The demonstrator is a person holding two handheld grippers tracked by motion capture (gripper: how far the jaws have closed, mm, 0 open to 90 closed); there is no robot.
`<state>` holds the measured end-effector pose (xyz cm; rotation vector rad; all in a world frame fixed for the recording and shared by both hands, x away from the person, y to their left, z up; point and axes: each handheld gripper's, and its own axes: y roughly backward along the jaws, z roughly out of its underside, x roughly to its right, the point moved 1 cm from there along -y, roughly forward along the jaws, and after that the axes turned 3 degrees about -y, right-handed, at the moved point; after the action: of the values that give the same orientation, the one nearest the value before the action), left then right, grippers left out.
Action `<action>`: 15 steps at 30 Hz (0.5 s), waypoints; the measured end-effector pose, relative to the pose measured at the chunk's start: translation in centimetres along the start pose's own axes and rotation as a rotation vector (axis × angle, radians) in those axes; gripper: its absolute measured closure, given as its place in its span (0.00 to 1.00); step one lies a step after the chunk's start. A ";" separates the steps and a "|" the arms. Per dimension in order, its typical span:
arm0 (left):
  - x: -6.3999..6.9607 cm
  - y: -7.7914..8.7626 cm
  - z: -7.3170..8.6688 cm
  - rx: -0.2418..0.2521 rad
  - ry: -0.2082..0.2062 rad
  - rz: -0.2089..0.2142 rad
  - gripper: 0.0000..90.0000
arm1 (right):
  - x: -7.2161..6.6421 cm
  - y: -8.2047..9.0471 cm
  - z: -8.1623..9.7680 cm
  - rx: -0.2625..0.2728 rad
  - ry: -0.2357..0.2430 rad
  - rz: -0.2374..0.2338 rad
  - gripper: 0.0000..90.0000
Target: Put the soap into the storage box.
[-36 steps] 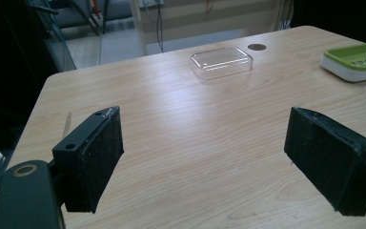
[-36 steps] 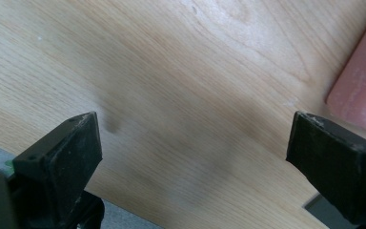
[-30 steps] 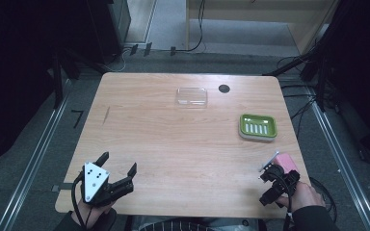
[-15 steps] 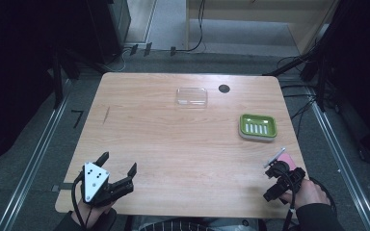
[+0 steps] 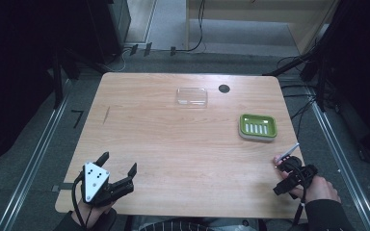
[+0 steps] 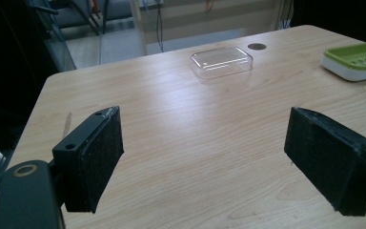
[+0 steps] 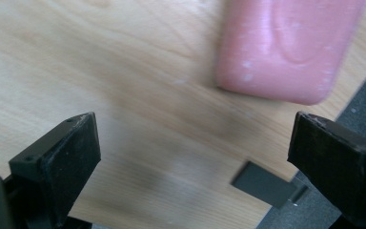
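**Right gripper lined up on pink soap bar**

The right gripper (image 7: 193,157) is held with fingers spread, nothing between them. The pink soap bar (image 7: 286,47) lies on the counter (image 7: 76,57) ahead of the fingertips, nearer the right finger, beside the counter edge. For a sound grip, the fingers are best centred across the bar's short sides before closing. The left gripper (image 6: 205,157) is spread and idle. The bar's far end is cut off and blurred.

Lid (image 5: 191,96) behind dish (image 5: 257,127); soap (image 7: 288,47) at table (image 5: 173,144) edge.
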<state>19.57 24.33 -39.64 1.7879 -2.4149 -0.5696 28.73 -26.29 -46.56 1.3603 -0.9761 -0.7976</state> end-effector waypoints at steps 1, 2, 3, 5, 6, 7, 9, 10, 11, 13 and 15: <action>0.0 0.0 0.0 0.000 0.000 0.000 0.15 | 0.2 0.0 0.0 0.002 -0.005 0.002 0.04; 0.0 0.0 0.0 0.000 0.000 0.000 0.15 | 0.2 0.0 0.0 0.002 -0.005 0.002 0.04; 0.0 0.0 0.0 0.000 0.001 -0.001 0.15 | 0.3 0.0 -0.1 0.001 -0.012 0.001 0.04; 0.0 0.0 0.0 -0.001 0.001 -0.001 0.15 | 0.6 0.0 -0.2 0.003 -0.015 -0.002 0.04; 0.0 0.0 0.0 -0.001 0.000 -0.001 0.15 | 0.6 0.0 -0.3 0.002 -0.022 -0.007 0.04; 0.0 0.0 0.0 -0.002 -0.002 0.000 0.15 | 0.8 0.1 -0.5 0.007 -0.029 -0.013 0.04; 0.0 0.0 0.0 -0.001 0.000 -0.001 0.15 | 0.8 0.2 -0.7 0.010 -0.034 -0.022 0.04; 0.0 0.0 0.0 -0.001 0.000 -0.001 0.15 | 0.8 0.2 -0.7 0.010 -0.034 -0.022 0.04; 0.0 0.0 0.0 -0.002 -0.002 0.000 0.15 | 0.8 0.1 -1.0 0.010 -0.027 -0.023 0.04; 0.0 0.0 0.0 -0.002 -0.003 0.001 0.15 | 0.8 0.1 -1.3 0.004 -0.033 -0.028 0.04; 0.0 0.0 0.0 -0.002 -0.002 0.000 0.15 | 1.0 0.1 -1.5 0.001 -0.029 -0.029 0.04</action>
<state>19.60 24.31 -39.65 1.7871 -2.4146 -0.5740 30.50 -26.53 -46.33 1.3701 -0.9819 -0.8407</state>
